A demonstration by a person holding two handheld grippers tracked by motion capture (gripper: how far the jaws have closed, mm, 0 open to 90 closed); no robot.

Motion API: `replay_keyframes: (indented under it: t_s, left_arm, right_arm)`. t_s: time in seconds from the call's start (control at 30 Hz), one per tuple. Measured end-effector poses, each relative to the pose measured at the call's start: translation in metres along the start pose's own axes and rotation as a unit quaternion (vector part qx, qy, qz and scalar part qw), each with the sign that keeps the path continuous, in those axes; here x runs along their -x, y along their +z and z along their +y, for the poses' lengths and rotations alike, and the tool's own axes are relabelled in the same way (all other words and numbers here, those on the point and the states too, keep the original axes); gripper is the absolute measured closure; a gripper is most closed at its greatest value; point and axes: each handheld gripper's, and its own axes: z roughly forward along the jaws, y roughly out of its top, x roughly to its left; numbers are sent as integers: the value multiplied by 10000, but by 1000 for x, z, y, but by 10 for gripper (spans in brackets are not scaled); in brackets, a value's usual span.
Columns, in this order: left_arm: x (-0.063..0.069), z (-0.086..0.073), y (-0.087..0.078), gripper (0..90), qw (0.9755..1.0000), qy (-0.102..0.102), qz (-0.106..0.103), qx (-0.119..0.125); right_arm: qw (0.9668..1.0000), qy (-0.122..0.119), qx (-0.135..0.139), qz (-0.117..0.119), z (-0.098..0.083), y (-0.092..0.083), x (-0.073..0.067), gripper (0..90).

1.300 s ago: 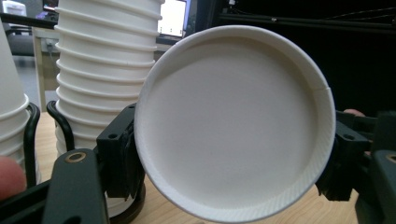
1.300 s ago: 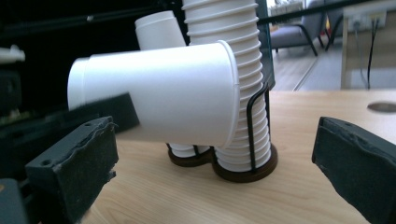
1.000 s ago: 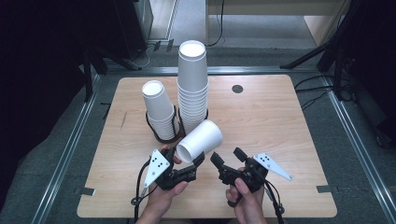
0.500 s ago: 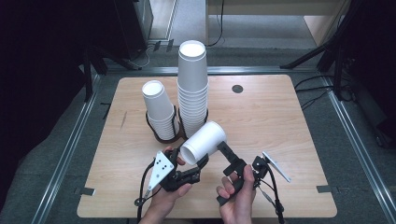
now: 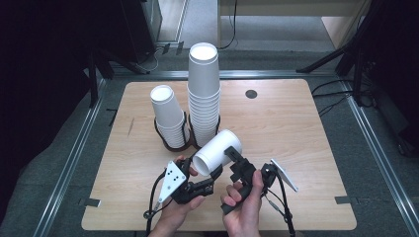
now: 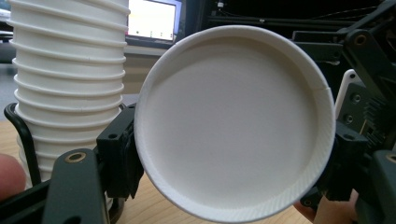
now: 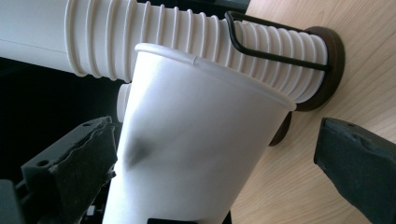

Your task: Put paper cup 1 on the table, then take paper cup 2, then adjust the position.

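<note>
Pale wooden tabletop (image 5: 296, 128): left gripper (image 5: 200, 183) clamps the light, crushable white paper cup (image 5: 217, 152); right gripper (image 5: 236, 163) straddles its dented wall, jaws wide.

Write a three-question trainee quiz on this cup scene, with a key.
1. True or false: the left gripper is shut on the loose cup.
2. How many cup stacks stand in the black holder?
3. The right gripper's jaws are: A) clamped on the cup, B) open on either side of it, C) resting on the table.

Key: 1 true; 2 two; 3 B.
</note>
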Motion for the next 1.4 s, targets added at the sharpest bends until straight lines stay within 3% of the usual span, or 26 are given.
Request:
replay_keyframes:
  t_s: [0.2, 0.7, 1.07, 1.27, 1.4]
  left_arm:
    - [2, -1, 0, 244, 10000, 20, -43, -15]
    - [6, -3, 2, 244, 9999, 35, -124, -68]
    - [7, -4, 2, 244, 9998, 36, -190, -79]
    - [6, -5, 3, 237, 9997, 55, -212, -124]
    - [4, -3, 2, 213, 9992, -17, -195, -335]
  right_arm:
    - [9997, 192, -126, 73, -1, 5, 0, 0]
    - [9992, 334, -201, 120, 1, 14, 0, 0]
    - [9970, 672, -276, 249, 10, 22, 5, 0]
    - [9958, 797, -247, 370, 10, 23, 10, 85]
    - [9967, 691, -245, 347, 9, 23, 10, 121]
